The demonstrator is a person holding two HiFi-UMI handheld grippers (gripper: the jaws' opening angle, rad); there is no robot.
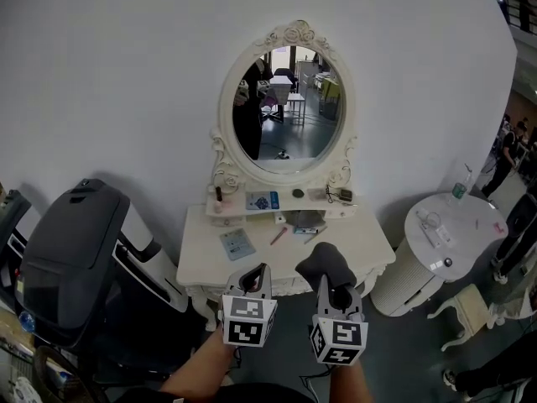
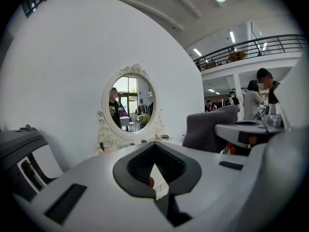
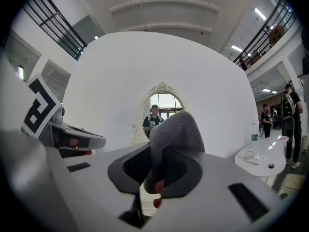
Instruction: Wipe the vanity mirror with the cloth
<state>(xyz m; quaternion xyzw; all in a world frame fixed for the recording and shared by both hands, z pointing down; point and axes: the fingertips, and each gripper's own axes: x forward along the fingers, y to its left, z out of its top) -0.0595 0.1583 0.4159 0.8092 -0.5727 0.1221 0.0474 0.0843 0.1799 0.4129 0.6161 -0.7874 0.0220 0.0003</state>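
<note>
The oval vanity mirror (image 1: 287, 107) in its ornate white frame stands against the white wall on a white vanity table (image 1: 361, 246). In front of the table's near edge my right gripper (image 1: 329, 284) is shut on a grey cloth (image 1: 324, 263), which bulges up out of the jaws. The right gripper view shows the cloth (image 3: 175, 129) covering the lower right of the mirror (image 3: 157, 105). My left gripper (image 1: 256, 275) hangs beside it to the left, shut with nothing in it. In the left gripper view the gripper (image 2: 155, 176) points at the mirror (image 2: 129, 102), with the cloth (image 2: 210, 127) to the right.
A blue card (image 1: 237, 243), a pen (image 1: 278, 235) and small items lie on the vanity and its shelf (image 1: 262, 201). A large black and grey case (image 1: 71, 259) stands at the left. At the right is a round white side table (image 1: 453, 250) with a bottle (image 1: 460, 190); people stand beyond it.
</note>
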